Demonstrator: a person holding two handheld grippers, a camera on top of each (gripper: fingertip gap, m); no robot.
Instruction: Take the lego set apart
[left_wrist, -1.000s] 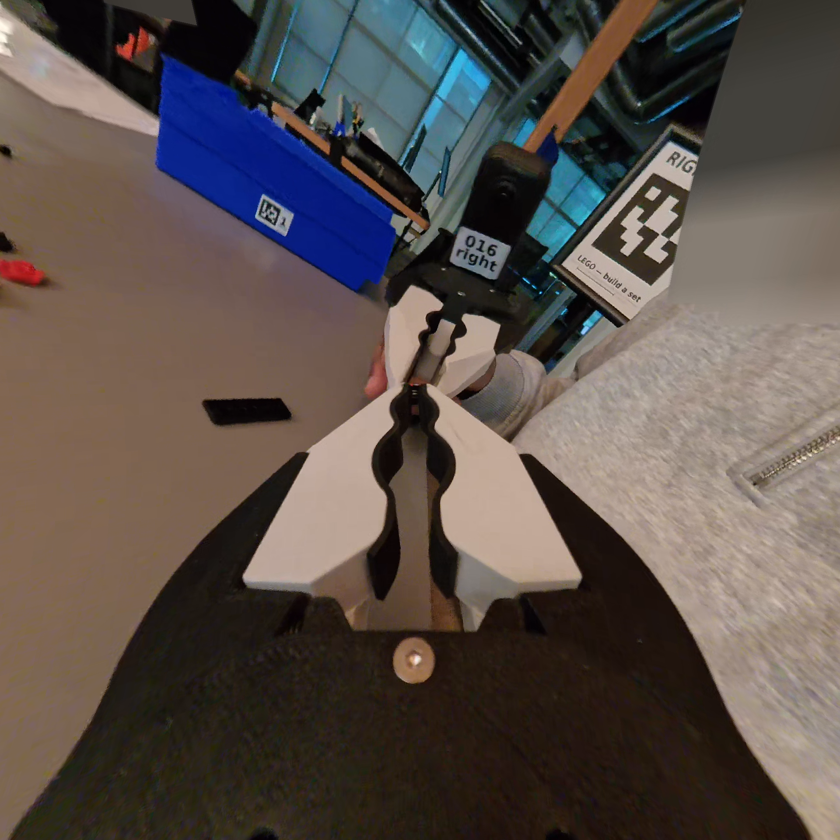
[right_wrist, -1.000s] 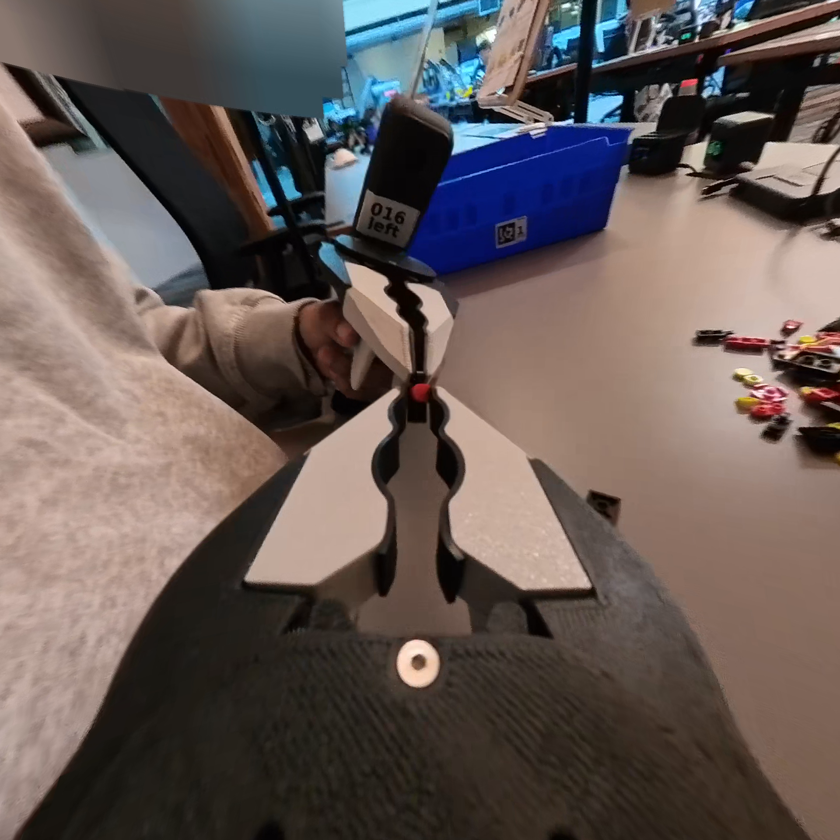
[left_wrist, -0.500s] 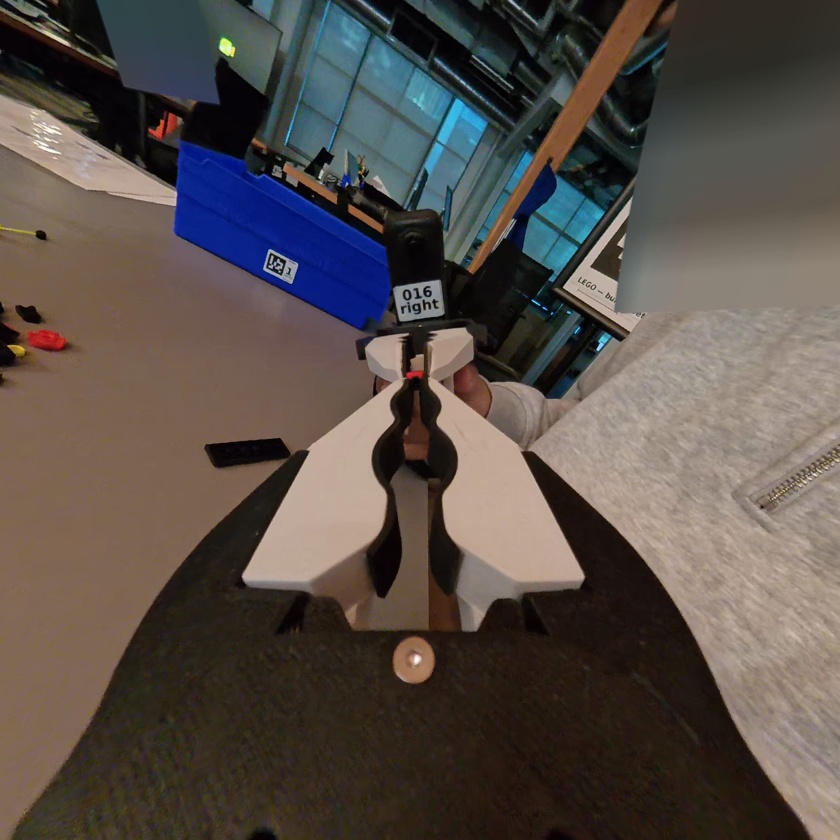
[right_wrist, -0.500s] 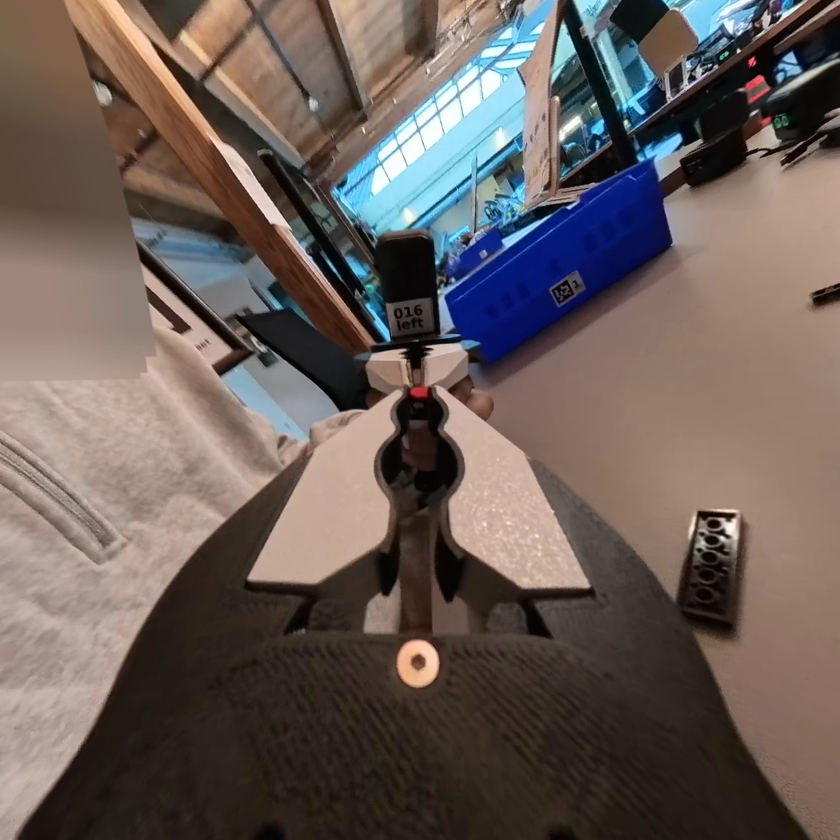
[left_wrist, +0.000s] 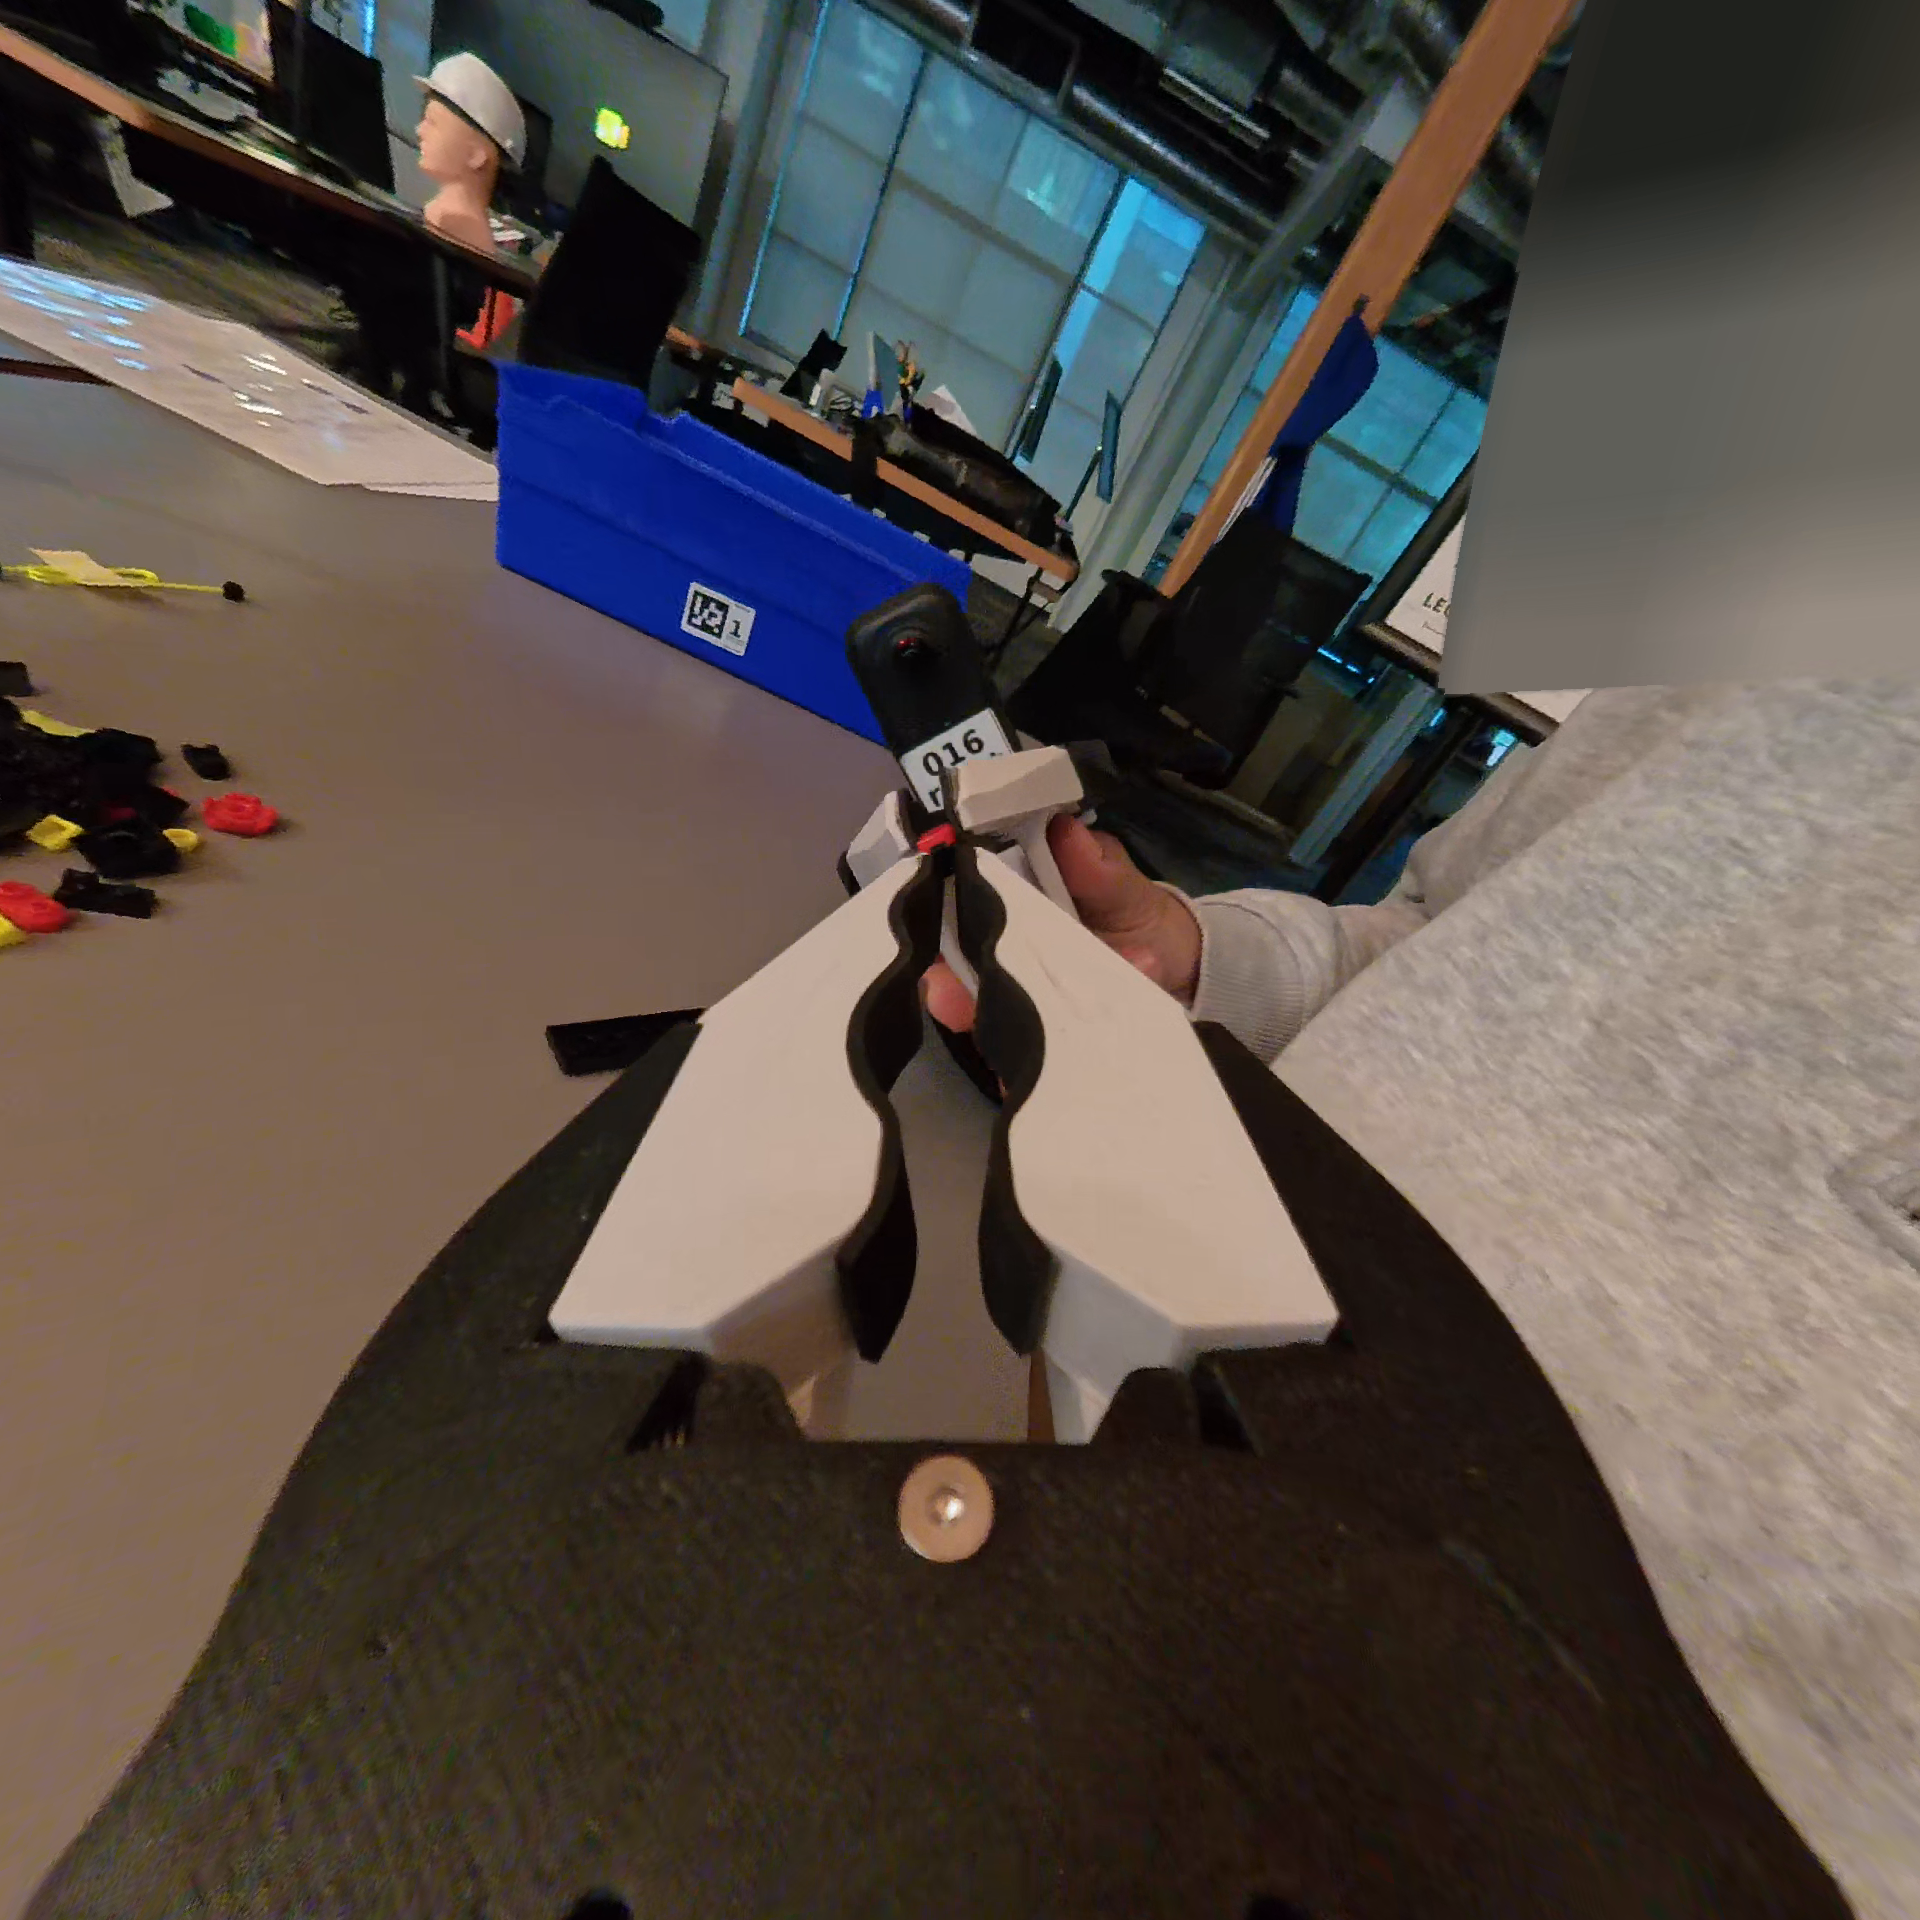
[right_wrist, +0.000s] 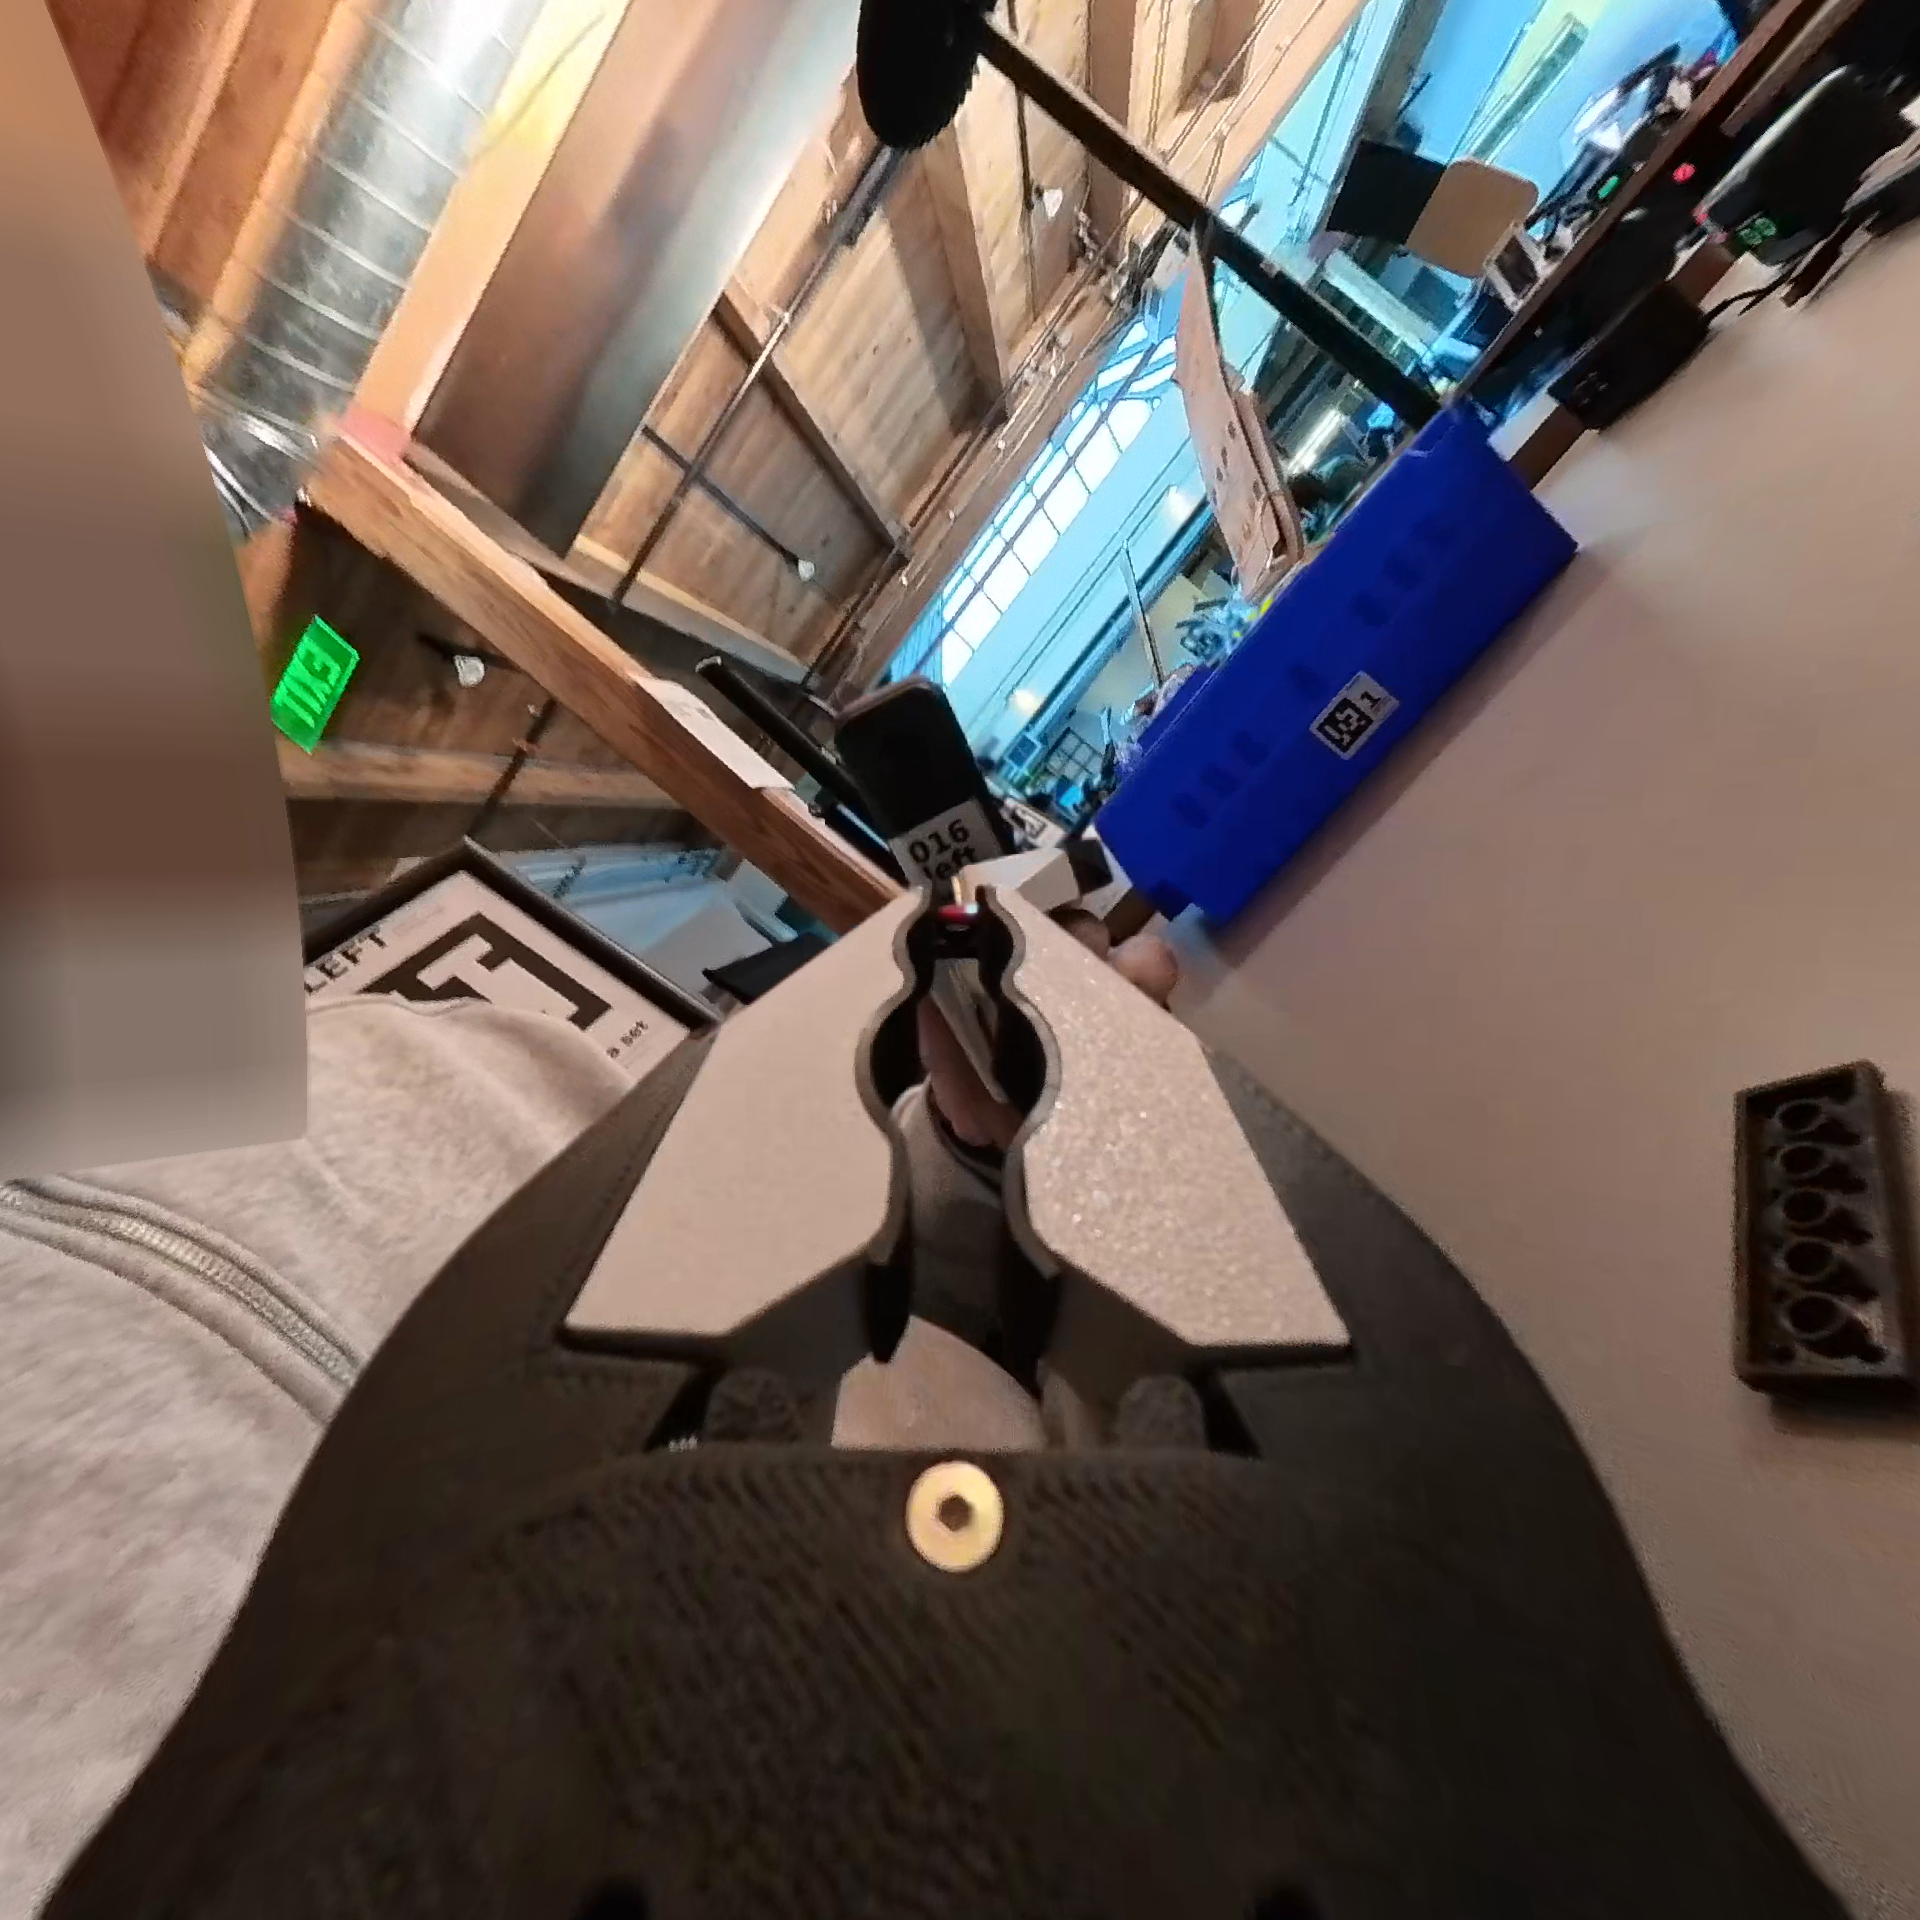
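Observation:
My left gripper (left_wrist: 940, 847) and my right gripper (right_wrist: 956, 906) meet tip to tip in the air above the table's near edge, close to the person's grey sweater. Both are shut, and a tiny red lego piece (left_wrist: 938, 837) is pinched where the tips meet; it also shows in the right wrist view (right_wrist: 954, 914). Little of the piece is visible between the tips. In the left wrist view the right gripper's fingers (left_wrist: 1013, 800) stand tilted across my tips. A black lego plate (left_wrist: 613, 1039) lies studs down on the table (right_wrist: 1662, 831), also seen in the right wrist view (right_wrist: 1829, 1236).
A blue bin (left_wrist: 675, 540) stands at the back of the table, also in the right wrist view (right_wrist: 1340, 665). Several loose black, red and yellow lego pieces (left_wrist: 94, 821) lie at the left. A hand (left_wrist: 1122, 904) holds the right gripper. The person's body is close on one side.
Both grippers have stayed tip to tip on the red piece while turning. The right wrist view has rolled and tipped up toward the ceiling. The left wrist view has swung to show the loose pieces.

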